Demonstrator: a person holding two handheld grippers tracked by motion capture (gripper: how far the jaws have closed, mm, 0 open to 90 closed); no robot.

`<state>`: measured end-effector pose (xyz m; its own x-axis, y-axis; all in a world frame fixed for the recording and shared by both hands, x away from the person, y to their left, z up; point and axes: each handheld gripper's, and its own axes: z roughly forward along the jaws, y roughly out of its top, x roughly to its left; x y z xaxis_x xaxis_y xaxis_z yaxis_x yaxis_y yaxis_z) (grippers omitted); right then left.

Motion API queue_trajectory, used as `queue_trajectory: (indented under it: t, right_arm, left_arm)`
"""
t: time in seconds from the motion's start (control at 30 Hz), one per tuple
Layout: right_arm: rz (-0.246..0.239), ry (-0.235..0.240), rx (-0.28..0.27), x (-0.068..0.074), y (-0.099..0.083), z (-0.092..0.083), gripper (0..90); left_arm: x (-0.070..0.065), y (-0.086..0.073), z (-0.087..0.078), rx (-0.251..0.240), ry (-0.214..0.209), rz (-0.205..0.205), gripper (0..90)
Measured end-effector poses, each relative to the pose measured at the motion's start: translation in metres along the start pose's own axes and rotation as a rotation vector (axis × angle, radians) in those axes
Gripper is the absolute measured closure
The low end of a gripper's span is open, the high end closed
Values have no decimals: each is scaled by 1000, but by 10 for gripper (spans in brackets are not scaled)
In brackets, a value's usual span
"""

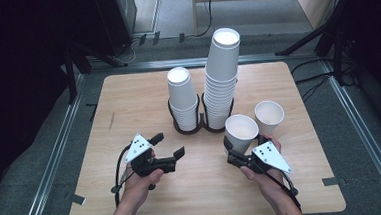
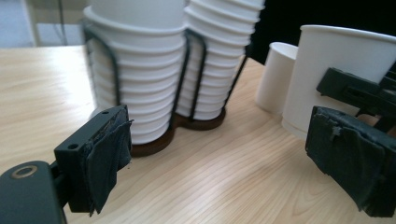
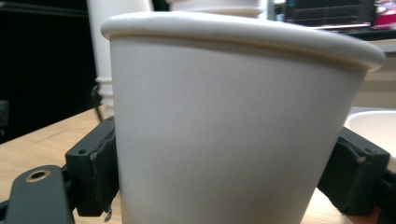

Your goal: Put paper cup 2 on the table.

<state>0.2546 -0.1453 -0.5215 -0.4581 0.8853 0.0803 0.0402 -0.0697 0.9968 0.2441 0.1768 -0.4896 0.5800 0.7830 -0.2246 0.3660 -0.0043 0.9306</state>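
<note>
High view has the right gripper point(image 1: 230, 151) clamped on a white paper cup point(image 1: 241, 132), jaws pressing both sides of it, just in front of the wire cup holder point(image 1: 200, 118) and a bit to its right. Second loose cup point(image 1: 269, 116) sits right of the holder, just behind the gripped one. Left gripper point(image 1: 169, 145) is in front of the holder on its left side, jaws spread wide with nothing between them.

The left hand-held gripper point(image 1: 170, 145) lies low and level in the person's left hand point(image 1: 141, 178), jaws spread wide with nothing between them. The right hand-held gripper point(image 1: 228, 151) has its jaws pressed on a cup's sides.
</note>
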Motion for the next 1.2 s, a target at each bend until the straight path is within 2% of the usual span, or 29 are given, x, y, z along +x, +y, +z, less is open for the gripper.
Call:
queue_trajectory:
  t: [0.1, 0.2, 0.37, 0.5, 0.57, 0.77, 1.07, 1.2]
  right_arm:
    - [-43, 39, 8, 4, -6, 7, 138]
    - [-65, 61, 42, 6, -11, 11, 138]
    - [-76, 104, 87, 4, -12, 15, 140]
    - [-119, 113, 125, 4, -13, 17, 140]
    - [-155, 110, 144, 4, -15, 19, 140]
    - [-241, 136, 173, 8, -24, 19, 140]
    - [-274, 149, 218, 7, -30, 21, 139]
    - [-275, 155, 229, 7, -28, 19, 139]
  left_arm:
    - [8, -5, -7, -2, 32, -30, 71]
    - [15, -12, -14, 3, 63, -43, 70]
    - [22, -21, -25, 13, 95, -59, 70]
    - [30, -29, -34, 20, 142, -67, 71]
    - [34, -33, -38, 26, 164, -70, 71]
    - [45, -44, -47, 45, 232, -55, 71]
    - [53, -54, -63, 55, 307, -43, 71]
    - [57, -59, -71, 62, 342, -58, 71]
